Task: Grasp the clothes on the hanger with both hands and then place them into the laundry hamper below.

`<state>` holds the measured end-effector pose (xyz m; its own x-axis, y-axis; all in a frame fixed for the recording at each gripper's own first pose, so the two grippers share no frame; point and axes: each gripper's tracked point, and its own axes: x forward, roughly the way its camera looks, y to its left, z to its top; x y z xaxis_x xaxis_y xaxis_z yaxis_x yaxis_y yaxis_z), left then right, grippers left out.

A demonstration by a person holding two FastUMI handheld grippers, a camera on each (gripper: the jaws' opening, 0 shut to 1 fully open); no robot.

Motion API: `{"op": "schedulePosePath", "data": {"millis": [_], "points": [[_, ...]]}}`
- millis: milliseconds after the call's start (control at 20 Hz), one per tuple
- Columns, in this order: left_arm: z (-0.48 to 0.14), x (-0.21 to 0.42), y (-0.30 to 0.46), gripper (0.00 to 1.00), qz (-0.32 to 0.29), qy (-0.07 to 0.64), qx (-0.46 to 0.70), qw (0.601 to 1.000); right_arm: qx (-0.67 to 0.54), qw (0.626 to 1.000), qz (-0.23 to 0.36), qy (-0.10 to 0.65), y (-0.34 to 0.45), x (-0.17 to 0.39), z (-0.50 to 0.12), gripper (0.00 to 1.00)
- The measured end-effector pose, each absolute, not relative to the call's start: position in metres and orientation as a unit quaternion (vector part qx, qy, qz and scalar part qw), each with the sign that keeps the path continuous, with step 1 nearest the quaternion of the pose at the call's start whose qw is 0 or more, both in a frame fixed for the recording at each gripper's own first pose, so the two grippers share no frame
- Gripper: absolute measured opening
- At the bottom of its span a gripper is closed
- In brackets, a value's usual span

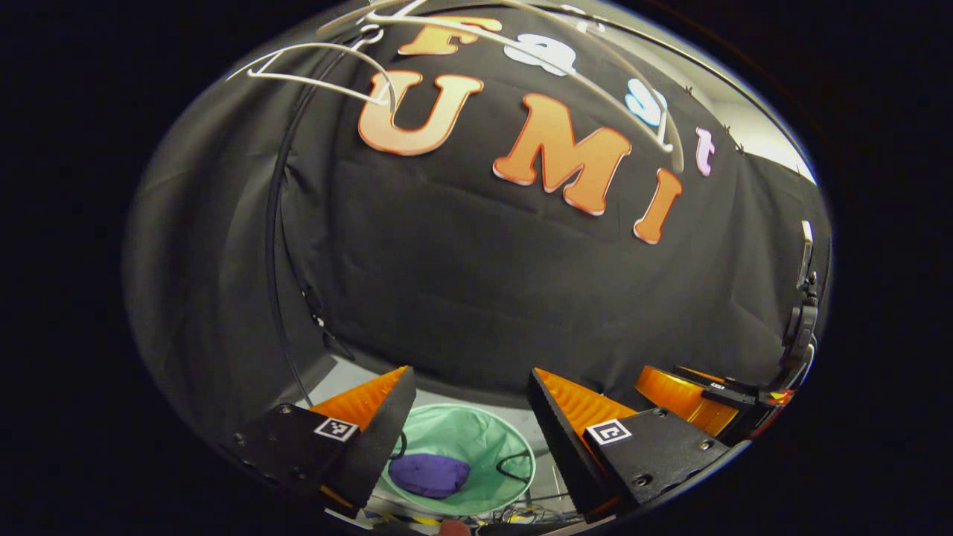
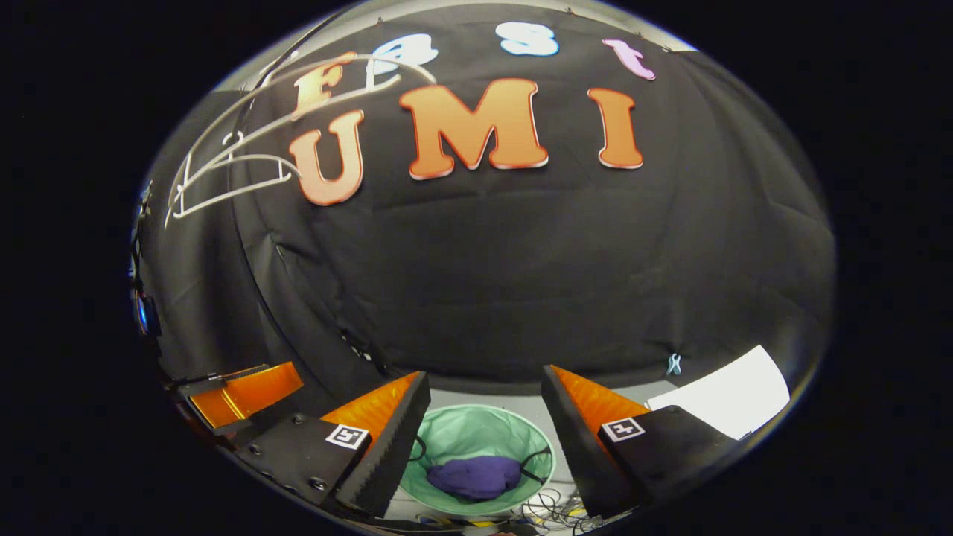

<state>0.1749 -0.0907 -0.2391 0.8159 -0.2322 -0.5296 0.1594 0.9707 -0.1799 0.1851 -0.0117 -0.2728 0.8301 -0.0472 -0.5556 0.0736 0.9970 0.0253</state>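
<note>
A purple garment [image 1: 429, 475] lies bunched inside the round green laundry hamper [image 1: 491, 439] on the floor below. My left gripper [image 1: 473, 417] hangs above it, open, with nothing between its fingers. In the right gripper view the same purple garment [image 2: 476, 476] rests in the hamper [image 2: 476, 428], and my right gripper [image 2: 485, 424] is open and bare above it. White hangers [image 1: 327, 67] hang bare at the upper left, also seen as bare hangers [image 2: 223, 175] in the right gripper view. The right gripper [image 1: 685, 391] shows at the lower right of the left gripper view; the left gripper [image 2: 238, 391] shows at the lower left of the right gripper view.
Loose cables [image 2: 555, 510] lie on the floor beside the hamper. A white sheet [image 2: 733, 394] lies on the floor at the right. A black cord [image 1: 275, 246] runs down the wall at the left. A dark stand [image 1: 800, 320] rises at the far right.
</note>
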Motion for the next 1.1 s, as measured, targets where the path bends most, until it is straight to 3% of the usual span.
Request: {"op": "schedulePosePath", "data": {"millis": [150,200,400,450,600,700,800,850,950,1050,1100], "points": [[-0.185,0.192,-0.092,1.00,-0.110,0.211,-0.077,0.968,0.027,0.969,-0.029,0.242,-0.013,0.198,-0.223,0.98],[-0.171,0.196,-0.091,0.95,-0.111,0.194,-0.077,0.972,0.026,0.973,-0.028,0.226,-0.014,0.202,-0.207,0.98],[-0.119,0.201,-0.076,0.95,-0.099,0.135,-0.083,0.982,0.009,0.987,-0.031,0.155,-0.027,0.213,-0.145,1.00],[-0.109,0.201,-0.070,0.99,-0.093,0.122,-0.084,0.985,0.002,0.989,-0.037,0.141,-0.035,0.212,-0.132,0.98],[-0.085,0.198,-0.048,0.91,-0.069,0.095,-0.066,0.991,-0.017,0.993,-0.043,0.113,-0.047,0.211,-0.098,1.00],[-0.073,0.199,-0.028,0.99,-0.051,0.081,-0.048,0.994,-0.027,0.994,-0.053,0.093,-0.057,0.211,-0.080,0.95],[-0.064,0.202,-0.013,0.91,-0.033,0.068,-0.030,0.997,-0.031,0.995,-0.057,0.082,-0.062,0.209,-0.069,0.91],[-0.058,0.202,-0.005,0.90,-0.023,0.060,-0.022,0.998,-0.028,0.995,-0.055,0.079,-0.062,0.207,-0.067,0.97],[-0.047,0.201,0.010,0.91,0.002,0.040,-0.019,0.999,-0.020,0.996,-0.050,0.071,-0.063,0.205,-0.063,0.97],[-0.041,0.201,0.013,0.95,0.004,0.032,-0.039,0.999,-0.016,0.996,-0.056,0.071,-0.069,0.202,-0.064,0.89],[-0.041,0.200,0.015,0.91,0.004,0.031,-0.045,0.999,-0.015,0.996,-0.058,0.070,-0.070,0.201,-0.065,0.89]]}}
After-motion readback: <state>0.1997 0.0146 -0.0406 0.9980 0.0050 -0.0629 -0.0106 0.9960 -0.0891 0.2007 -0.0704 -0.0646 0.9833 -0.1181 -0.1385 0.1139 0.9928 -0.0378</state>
